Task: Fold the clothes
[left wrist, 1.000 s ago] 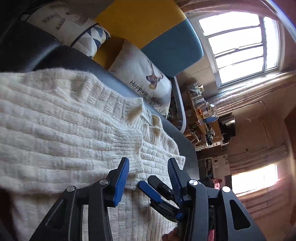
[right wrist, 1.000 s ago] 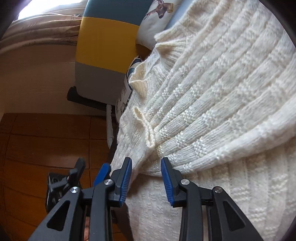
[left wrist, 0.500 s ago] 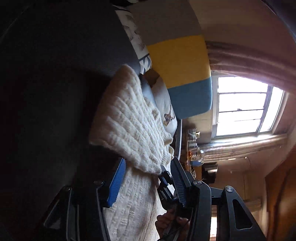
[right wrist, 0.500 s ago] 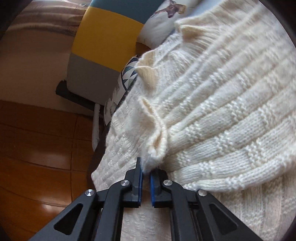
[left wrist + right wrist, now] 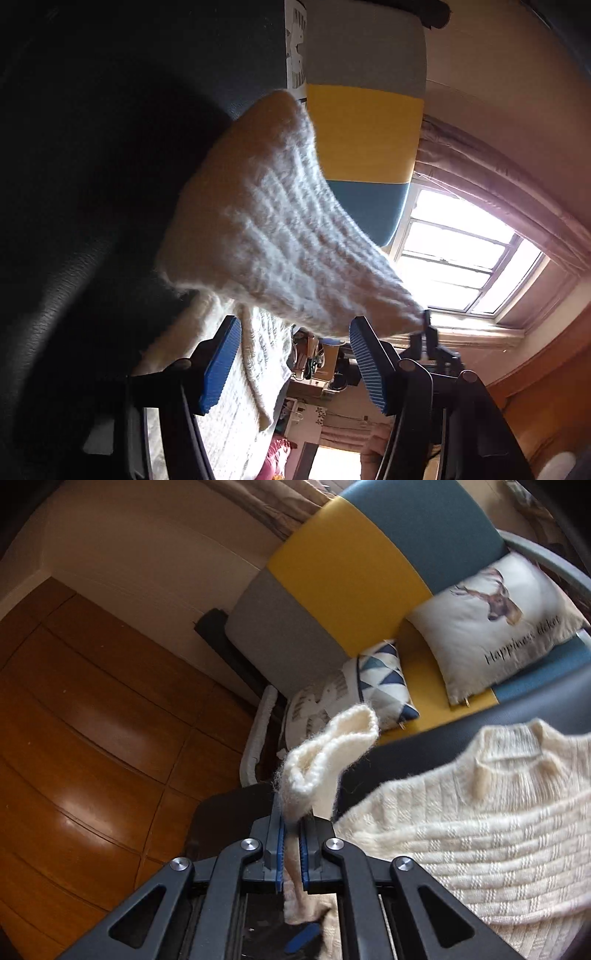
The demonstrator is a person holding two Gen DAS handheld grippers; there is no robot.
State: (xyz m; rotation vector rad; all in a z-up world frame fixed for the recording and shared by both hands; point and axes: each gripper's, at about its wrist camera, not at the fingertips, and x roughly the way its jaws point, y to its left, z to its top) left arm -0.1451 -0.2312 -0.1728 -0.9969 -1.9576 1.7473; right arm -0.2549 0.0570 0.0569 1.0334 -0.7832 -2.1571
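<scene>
A cream knitted sweater [image 5: 480, 830] lies spread on a dark sofa seat [image 5: 517, 716]. My right gripper [image 5: 291, 836] is shut on its sleeve, and the cuff [image 5: 332, 746] curls up above the pads. In the left wrist view the lifted sleeve [image 5: 280, 236] stretches across to the right gripper [image 5: 426, 328] that pinches its end. Under the sleeve, my left gripper [image 5: 293, 363] has its jaws opening. A strip of the sweater body [image 5: 255, 354] runs between its blue pads [image 5: 221, 365], which do not press on it.
Behind the seat rises a sofa back [image 5: 343, 561] striped grey, yellow and teal. A deer-print pillow [image 5: 495, 616] and a triangle-pattern pillow [image 5: 380, 675] lean on it. Wooden floor [image 5: 92, 720] lies left. A bright window [image 5: 454, 258] and cluttered shelves [image 5: 317, 362] are beyond.
My right gripper has shut on the sleeve's cuff and lifted it high off the sweater. My left gripper has rolled, sunk beside the seat and spread its jaws wider.
</scene>
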